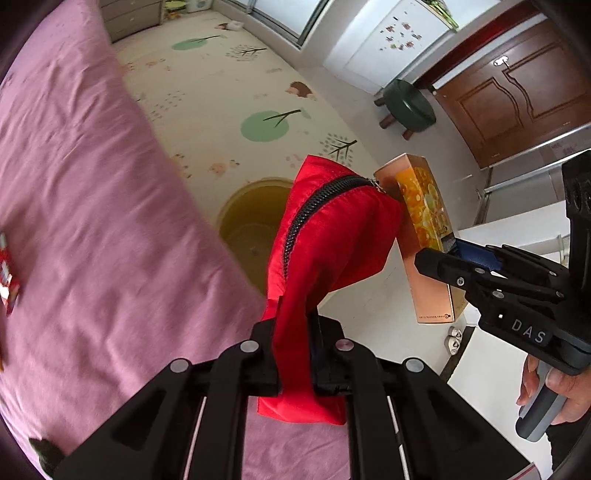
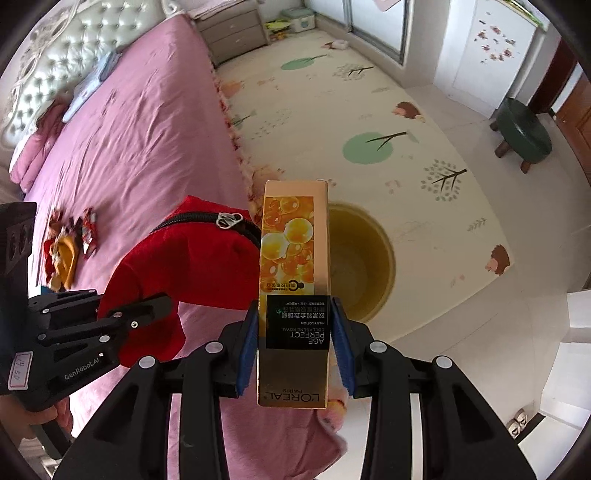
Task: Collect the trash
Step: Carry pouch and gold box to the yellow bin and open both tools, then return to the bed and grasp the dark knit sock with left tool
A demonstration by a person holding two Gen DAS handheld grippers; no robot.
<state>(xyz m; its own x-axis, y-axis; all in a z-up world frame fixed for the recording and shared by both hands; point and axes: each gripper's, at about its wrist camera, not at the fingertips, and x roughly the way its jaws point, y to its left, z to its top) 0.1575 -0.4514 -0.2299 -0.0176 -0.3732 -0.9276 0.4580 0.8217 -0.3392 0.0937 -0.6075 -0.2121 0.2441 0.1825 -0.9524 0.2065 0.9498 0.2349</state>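
My left gripper (image 1: 295,354) is shut on a red zippered pouch (image 1: 328,236) and holds it up over the bed's edge; the pouch also shows in the right wrist view (image 2: 177,266). My right gripper (image 2: 293,347) is shut on a tall gold L'Oreal carton (image 2: 293,258), upright, beside the pouch; the carton also shows in the left wrist view (image 1: 424,229). A yellow-green bin (image 2: 365,258) stands open on the floor beside the bed, beyond the carton, and also shows in the left wrist view (image 1: 251,221). Red and yellow wrappers (image 2: 70,243) lie on the pink bed.
The pink bed (image 1: 85,206) fills the left side. A patterned play mat (image 2: 351,110) covers the floor. A green stool (image 2: 522,133) stands near a wooden door (image 1: 517,88). A grey drawer unit (image 2: 232,33) stands at the bed's far end.
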